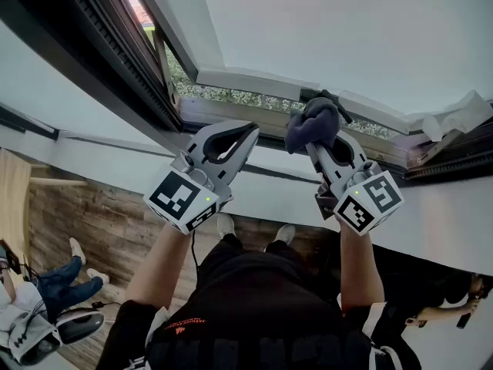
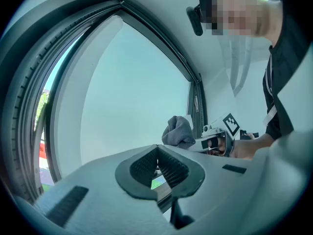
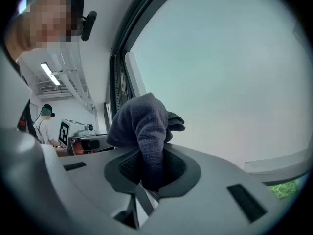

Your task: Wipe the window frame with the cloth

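While the right tongs (image 1: pixel 322 151) clamp the dark cloth (image 1: pixel 312 122) up near the window frame (image 1: pixel 231 112) — the left tongs (image 1: pixel 248 136) closed, empty, alongside — wiping seems barely begun, with most of the frame left.

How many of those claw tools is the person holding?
2. The left gripper, shut and empty, is at the left in the head view; the right gripper, beside it, clamps a dark cloth. None seem hidden.
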`<state>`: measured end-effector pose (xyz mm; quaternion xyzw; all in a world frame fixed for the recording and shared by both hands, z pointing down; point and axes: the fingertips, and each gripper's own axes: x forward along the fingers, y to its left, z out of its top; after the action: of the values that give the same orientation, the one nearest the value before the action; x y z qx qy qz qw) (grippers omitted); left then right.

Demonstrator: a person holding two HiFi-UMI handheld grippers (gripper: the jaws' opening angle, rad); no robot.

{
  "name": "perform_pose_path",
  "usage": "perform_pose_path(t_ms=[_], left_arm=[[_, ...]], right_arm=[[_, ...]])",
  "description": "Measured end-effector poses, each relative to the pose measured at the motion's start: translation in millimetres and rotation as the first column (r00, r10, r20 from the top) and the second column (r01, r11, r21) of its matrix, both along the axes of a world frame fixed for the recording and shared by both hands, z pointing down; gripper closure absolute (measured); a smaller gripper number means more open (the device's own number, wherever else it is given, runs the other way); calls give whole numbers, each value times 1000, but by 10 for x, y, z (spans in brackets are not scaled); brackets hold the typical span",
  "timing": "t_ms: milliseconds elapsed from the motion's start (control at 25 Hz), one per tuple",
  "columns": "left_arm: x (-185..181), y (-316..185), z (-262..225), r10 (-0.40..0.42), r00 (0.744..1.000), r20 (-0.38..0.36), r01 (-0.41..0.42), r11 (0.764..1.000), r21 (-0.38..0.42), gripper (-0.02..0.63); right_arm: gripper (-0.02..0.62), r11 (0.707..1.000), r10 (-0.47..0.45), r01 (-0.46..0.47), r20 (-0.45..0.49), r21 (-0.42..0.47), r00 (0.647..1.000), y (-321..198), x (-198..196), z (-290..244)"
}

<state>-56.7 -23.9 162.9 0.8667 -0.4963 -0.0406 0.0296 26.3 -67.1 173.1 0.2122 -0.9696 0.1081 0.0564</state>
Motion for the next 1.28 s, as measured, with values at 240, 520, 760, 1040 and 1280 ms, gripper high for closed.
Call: perform_pose_path(t_ms=[240,520,760,1040,1280], left_arm=[[-102,20,80,-18,1000,-14,18,1000,-11,588],[-367,95,346,-50,998,-41,48,997,-52,588],[-756,281,782,-111,992,-62,103,986,-130,588],[-1337,452,1146,-202,976,-82,184,965,-186,588],[-1652,535,1384,-249,963,-101,223,950,-220,588]], right_arm=[[545,1000,-6,6,-24,2,1000,4,-89,76],[544,998,-32,39,-131,56,991,18,-457,295],[543,989,-64,99,-275,112,959,36,-1012,641],[544,981,-126,169,-343,96,931,2,-1707,1050],[543,977,-154,201,-408,74,900,-32,-2098,1408]])
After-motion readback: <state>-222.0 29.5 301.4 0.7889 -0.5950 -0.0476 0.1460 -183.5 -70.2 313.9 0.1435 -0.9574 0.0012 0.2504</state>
